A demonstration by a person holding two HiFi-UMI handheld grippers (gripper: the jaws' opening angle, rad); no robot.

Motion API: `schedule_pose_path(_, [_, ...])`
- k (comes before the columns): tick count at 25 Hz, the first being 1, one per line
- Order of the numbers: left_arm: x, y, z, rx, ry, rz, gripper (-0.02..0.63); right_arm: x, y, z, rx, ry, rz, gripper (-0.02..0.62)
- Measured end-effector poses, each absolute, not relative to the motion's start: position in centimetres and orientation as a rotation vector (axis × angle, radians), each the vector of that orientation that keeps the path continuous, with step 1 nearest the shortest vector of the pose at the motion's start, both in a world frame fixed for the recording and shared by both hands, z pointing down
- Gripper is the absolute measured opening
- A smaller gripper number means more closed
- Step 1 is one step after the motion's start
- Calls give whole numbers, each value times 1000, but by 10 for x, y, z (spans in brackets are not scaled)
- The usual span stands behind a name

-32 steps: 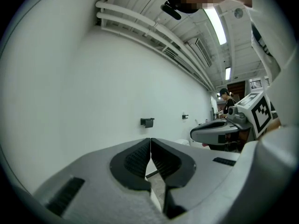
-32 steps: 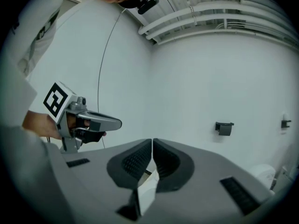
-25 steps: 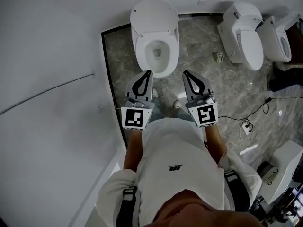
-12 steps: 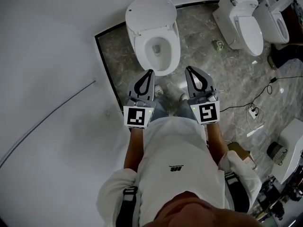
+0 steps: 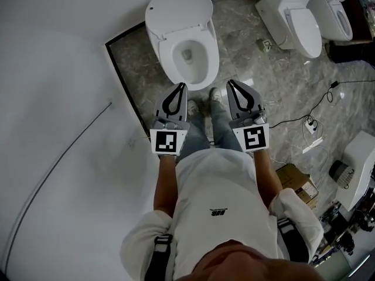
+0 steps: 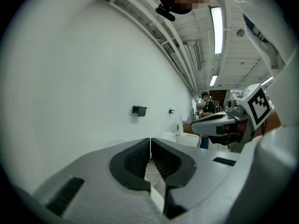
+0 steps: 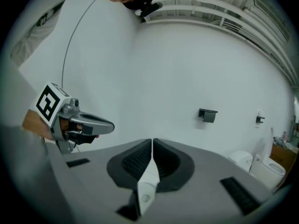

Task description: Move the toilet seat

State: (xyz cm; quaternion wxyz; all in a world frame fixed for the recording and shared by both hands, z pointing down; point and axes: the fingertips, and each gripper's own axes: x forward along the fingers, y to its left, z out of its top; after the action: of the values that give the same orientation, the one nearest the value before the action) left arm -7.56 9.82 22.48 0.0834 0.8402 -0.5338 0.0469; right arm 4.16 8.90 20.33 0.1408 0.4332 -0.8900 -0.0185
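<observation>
Toilet seat [image 5: 166, 56] untouched; left gripper [image 5: 181, 89], right gripper [image 5: 231, 85] jaws together, empty.

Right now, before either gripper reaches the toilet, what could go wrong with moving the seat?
The left gripper and right gripper are both shut and empty; unopened, they could only nudge the smooth toilet seat, and might slip. The raised lid stands just behind, so a swung seat may bang it.

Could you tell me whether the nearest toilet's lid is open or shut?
Open: the lid stands raised behind the exposed bowl.
</observation>
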Motion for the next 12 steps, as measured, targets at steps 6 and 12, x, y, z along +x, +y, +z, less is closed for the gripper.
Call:
schedule_pose_path(6, [-89,87,246,2478,-1647,131,31,34,80,234,1233,-2541,-14,32])
schedule_pose_path(12, [-83,74,269,2470,-1617,151,31,38,67,266,1253,-2515,81,32])
